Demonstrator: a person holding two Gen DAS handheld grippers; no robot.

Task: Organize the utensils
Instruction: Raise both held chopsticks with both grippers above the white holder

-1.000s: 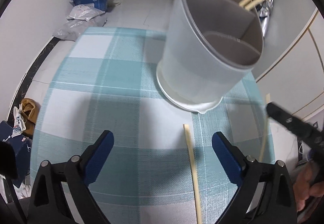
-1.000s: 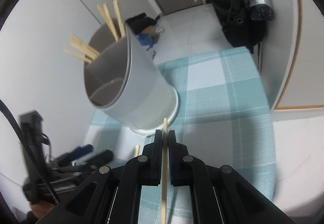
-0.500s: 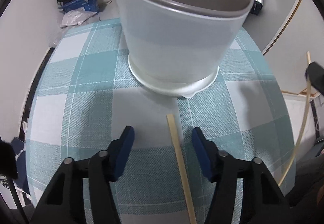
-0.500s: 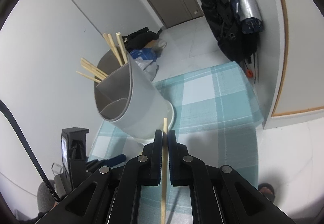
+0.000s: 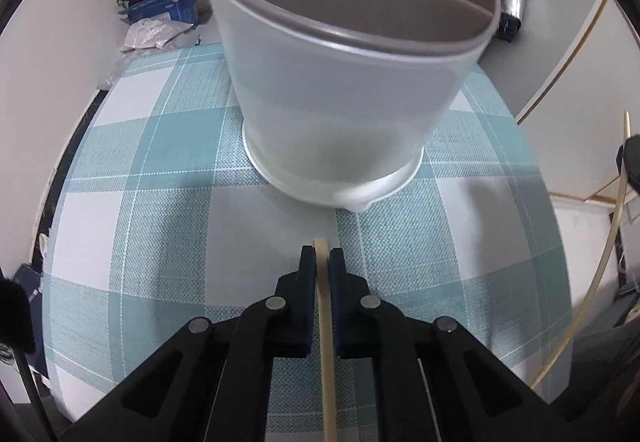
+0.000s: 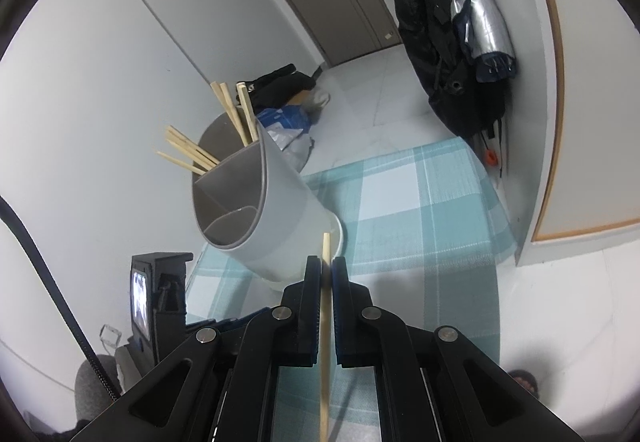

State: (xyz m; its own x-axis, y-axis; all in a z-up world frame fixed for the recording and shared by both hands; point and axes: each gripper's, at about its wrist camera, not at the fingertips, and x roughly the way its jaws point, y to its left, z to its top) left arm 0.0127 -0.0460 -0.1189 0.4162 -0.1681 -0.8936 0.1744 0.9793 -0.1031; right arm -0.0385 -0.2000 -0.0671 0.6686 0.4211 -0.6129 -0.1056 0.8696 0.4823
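On the desk (image 5: 160,170), which is covered in a teal and white checked cloth, the biggest thing is the pale grey utensil holder (image 5: 340,114), a tall tub with dividers splitting the inside into compartments. It stands upright on a white base near the middle of the cloth. From the right wrist view you can see the same utensil holder (image 6: 276,202) with a bunch of wooden chopsticks (image 6: 224,130) poking out of the back compartments, while the compartment nearest the camera looks bare as far as I can see.

Next down in size, the left gripper (image 5: 321,262) sits low over the cloth just in front of the holder's base, and its jaws have just been closing and are now clamped on a single chopstick (image 5: 326,342), whose tip pokes out a little past the fingertips. Can't tell whether the chopstick is touching the cloth or lifted.

The right gripper (image 6: 327,274) is off to the side and higher up, jaws squeezed tight on a second chopstick (image 6: 325,342) that runs up between them and sticks out a bit towards the holder. In the left wrist view that second chopstick (image 5: 600,282) shows as a long pale curve at the right edge, clear of the cloth.

Background stuff: a dark coat and a folded silver umbrella (image 6: 476,18) by the wall
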